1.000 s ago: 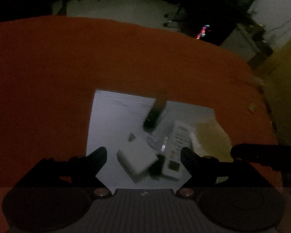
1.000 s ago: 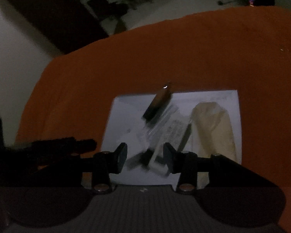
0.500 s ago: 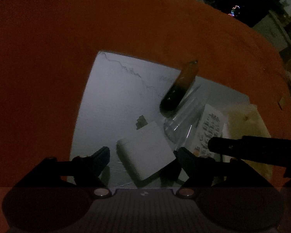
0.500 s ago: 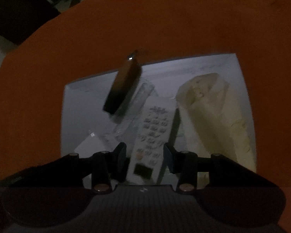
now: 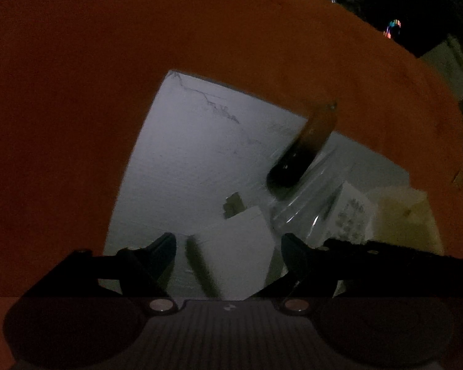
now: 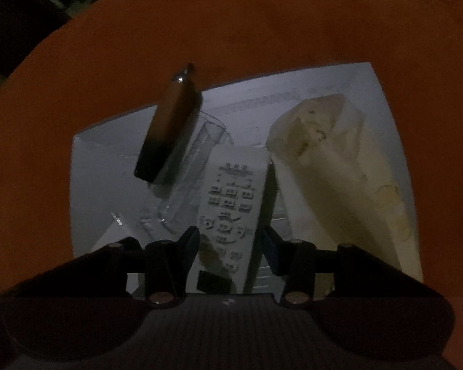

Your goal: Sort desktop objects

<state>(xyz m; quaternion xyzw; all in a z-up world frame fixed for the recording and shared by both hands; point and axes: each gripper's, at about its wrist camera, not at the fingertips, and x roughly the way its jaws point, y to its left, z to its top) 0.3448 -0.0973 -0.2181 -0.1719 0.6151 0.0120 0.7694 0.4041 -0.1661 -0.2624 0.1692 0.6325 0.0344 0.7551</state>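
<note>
On a white sheet (image 5: pixel 194 154) lie a white box (image 5: pixel 237 246), a white remote (image 6: pixel 231 197), a dark brown tube-like case (image 6: pixel 169 132), a clear plastic case (image 6: pixel 197 160) and a cream bag (image 6: pixel 339 166). My left gripper (image 5: pixel 228 245) points steeply down and is open. The white box sits between its fingers with a gap on each side. My right gripper (image 6: pixel 230 237) is open and straddles the near half of the remote, with a thin gap by the right finger. Its dark finger (image 5: pixel 385 256) crosses the right of the left wrist view.
An orange cloth (image 6: pixel 231 30) covers the table around the sheet. A small grey piece (image 5: pixel 233 205) lies just beyond the white box. The room beyond the table's far edge is dark, with a coloured light (image 5: pixel 393 27) at the upper right.
Both grippers have come down close over the sheet. The white box now lies between the left fingers, which have narrowed a little, and the remote between the right fingers.
</note>
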